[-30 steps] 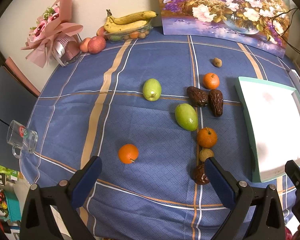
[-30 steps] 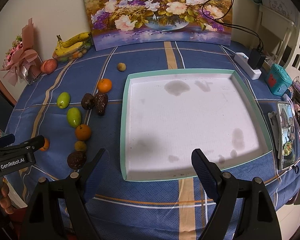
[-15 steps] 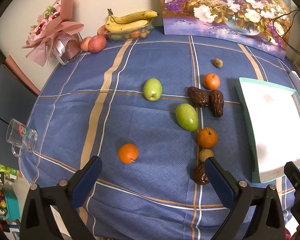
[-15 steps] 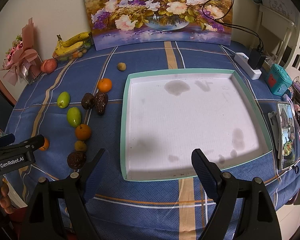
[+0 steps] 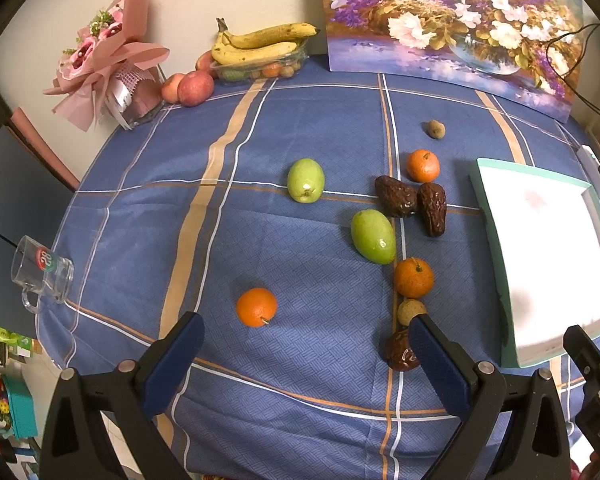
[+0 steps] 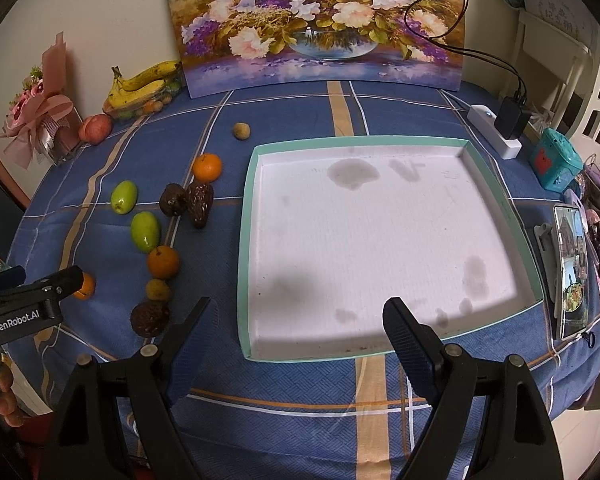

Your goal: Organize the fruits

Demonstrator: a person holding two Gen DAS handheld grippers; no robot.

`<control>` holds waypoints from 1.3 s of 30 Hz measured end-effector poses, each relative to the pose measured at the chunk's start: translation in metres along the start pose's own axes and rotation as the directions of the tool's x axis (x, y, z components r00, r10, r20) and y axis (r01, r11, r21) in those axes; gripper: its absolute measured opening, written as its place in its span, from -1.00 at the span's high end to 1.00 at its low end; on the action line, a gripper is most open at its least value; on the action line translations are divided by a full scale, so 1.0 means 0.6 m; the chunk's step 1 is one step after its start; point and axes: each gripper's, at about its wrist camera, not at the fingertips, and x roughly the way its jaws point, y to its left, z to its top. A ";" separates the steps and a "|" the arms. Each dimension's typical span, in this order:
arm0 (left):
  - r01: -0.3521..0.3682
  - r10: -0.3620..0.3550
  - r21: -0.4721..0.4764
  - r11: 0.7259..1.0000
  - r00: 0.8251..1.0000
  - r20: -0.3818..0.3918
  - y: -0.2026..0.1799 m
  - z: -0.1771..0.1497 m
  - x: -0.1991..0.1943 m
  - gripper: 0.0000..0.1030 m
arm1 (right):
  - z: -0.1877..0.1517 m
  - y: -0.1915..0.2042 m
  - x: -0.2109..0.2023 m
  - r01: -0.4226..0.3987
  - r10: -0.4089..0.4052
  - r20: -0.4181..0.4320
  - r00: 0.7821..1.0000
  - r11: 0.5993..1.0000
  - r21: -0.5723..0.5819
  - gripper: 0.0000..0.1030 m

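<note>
Left gripper (image 5: 306, 338) hangs wide over the near cloth (image 5: 260, 408), gripping nothing, an orange (image 5: 256, 307) just ahead between its fingers. Green fruits (image 5: 372, 236), dates (image 5: 432, 208) and more oranges (image 5: 413, 278) lie scattered mid-table. Right of them the tray (image 6: 245, 264) holds no fruit, right gripper (image 6: 298, 318) wide and empty over its near edge.

A lived-in home: a table (image 6: 380, 376) under a blue checked cloth, a flower painting (image 6: 316, 20) against the wall, a wrapped bouquet (image 5: 104, 64), bananas (image 5: 260, 42), a phone (image 6: 574, 272).

Woven cloth tablecloth (image 5: 284, 128) (matt, textured)
</note>
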 end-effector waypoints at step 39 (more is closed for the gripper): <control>0.070 -0.052 -0.240 0.968 0.995 0.080 0.107 0.061 0.018 -1.00 | 0.065 0.040 0.059 -0.101 0.101 -0.043 0.994 0.995 0.004 -0.65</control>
